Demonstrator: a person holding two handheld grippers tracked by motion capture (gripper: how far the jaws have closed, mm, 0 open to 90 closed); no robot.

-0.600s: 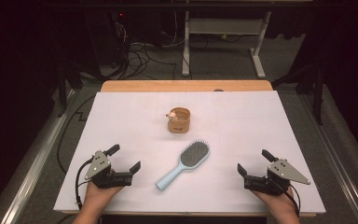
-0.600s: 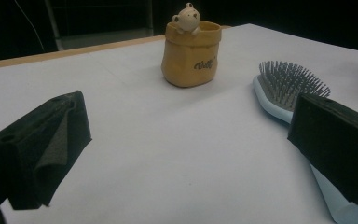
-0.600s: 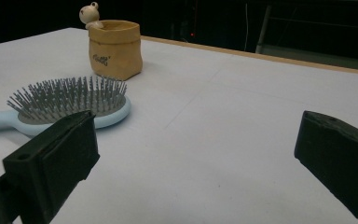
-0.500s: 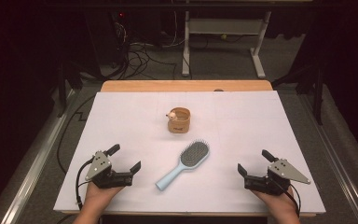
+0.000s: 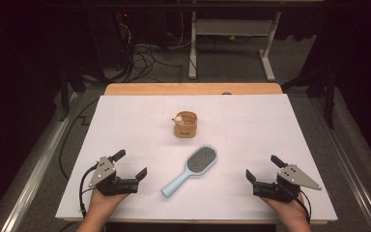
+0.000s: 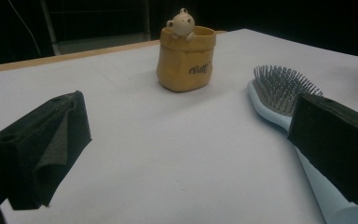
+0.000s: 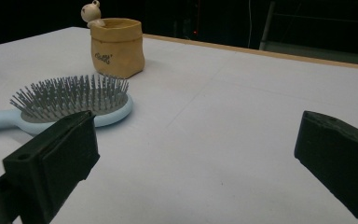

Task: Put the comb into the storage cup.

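**Pale blue hairbrush lies between two open grippers on a white table**

The hairbrush (image 5: 191, 169) is smooth pale-blue plastic, an oval paddle head tapering to a slim rounded handle. Its grey cushion bristles up with fine, dark, ball-tipped pins, standing straight in the right gripper view (image 7: 70, 100). It lies flat on the matte white table cover (image 5: 125, 125), bristles up, handle slanting toward the near edge and head toward the far side.

Beyond the head, apart from it, stands a small ochre pot (image 5: 186, 124) shaped like a soft, creased paper sack, with a cream bear figure peeping over its rim and dark lettering on its side.

The left gripper (image 5: 129, 163) and right gripper (image 5: 262, 166) rest near the front edge on either side of the brush, each with blocky black foam-faced jaws spread wide and nothing between them.
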